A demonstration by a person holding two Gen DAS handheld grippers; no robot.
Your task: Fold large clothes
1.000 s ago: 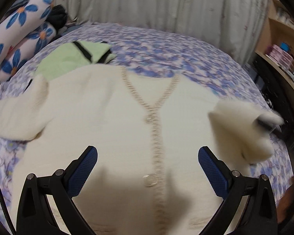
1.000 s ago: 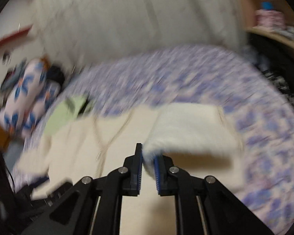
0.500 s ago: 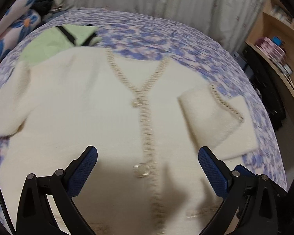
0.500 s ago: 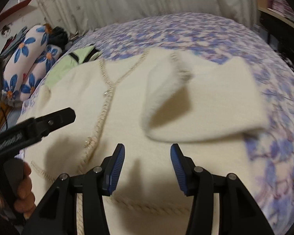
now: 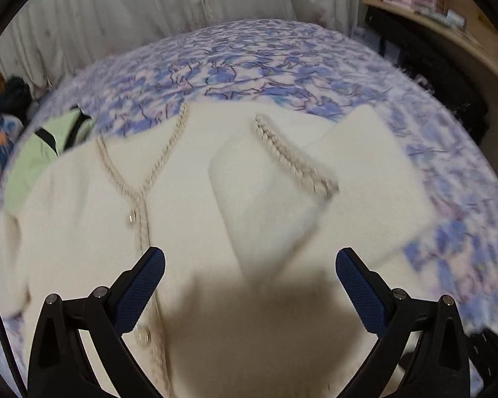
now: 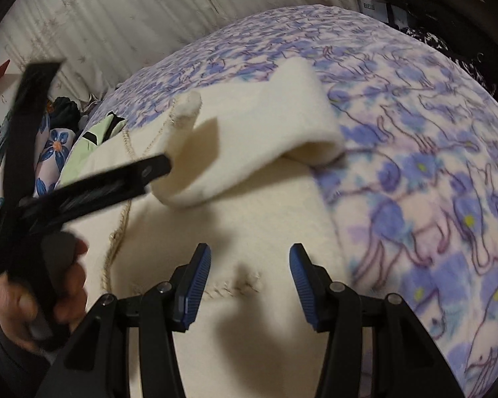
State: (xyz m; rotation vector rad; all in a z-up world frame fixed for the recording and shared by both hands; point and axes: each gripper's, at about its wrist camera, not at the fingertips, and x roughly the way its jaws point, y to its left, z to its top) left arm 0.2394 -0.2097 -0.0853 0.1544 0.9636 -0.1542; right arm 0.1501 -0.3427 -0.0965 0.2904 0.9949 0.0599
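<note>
A cream knit cardigan (image 5: 83, 219) with braided beige trim lies flat on the bed, front up. Its right sleeve (image 5: 269, 199) is folded in over the body, cuff trim (image 5: 292, 156) on top. My left gripper (image 5: 249, 285) is open and empty, hovering over the cardigan just below the folded sleeve. My right gripper (image 6: 249, 282) is open and empty above the cardigan's right hem side (image 6: 249, 232). In the right wrist view the folded sleeve (image 6: 249, 139) lies ahead, and the left gripper's fingers (image 6: 156, 165) reach beside it from the left.
The bed has a blue and purple floral cover (image 5: 265, 66). A light green garment (image 5: 33, 162) lies at the cardigan's left shoulder. Floral pillows (image 6: 53, 152) sit at the far left. A curtain (image 5: 149, 10) hangs behind; a wooden shelf (image 5: 431, 6) stands at right.
The right gripper let go of the sleeve, which now lies folded on the cardigan's body, and pulled back towards the hem. The left gripper swung right towards the folded sleeve.
</note>
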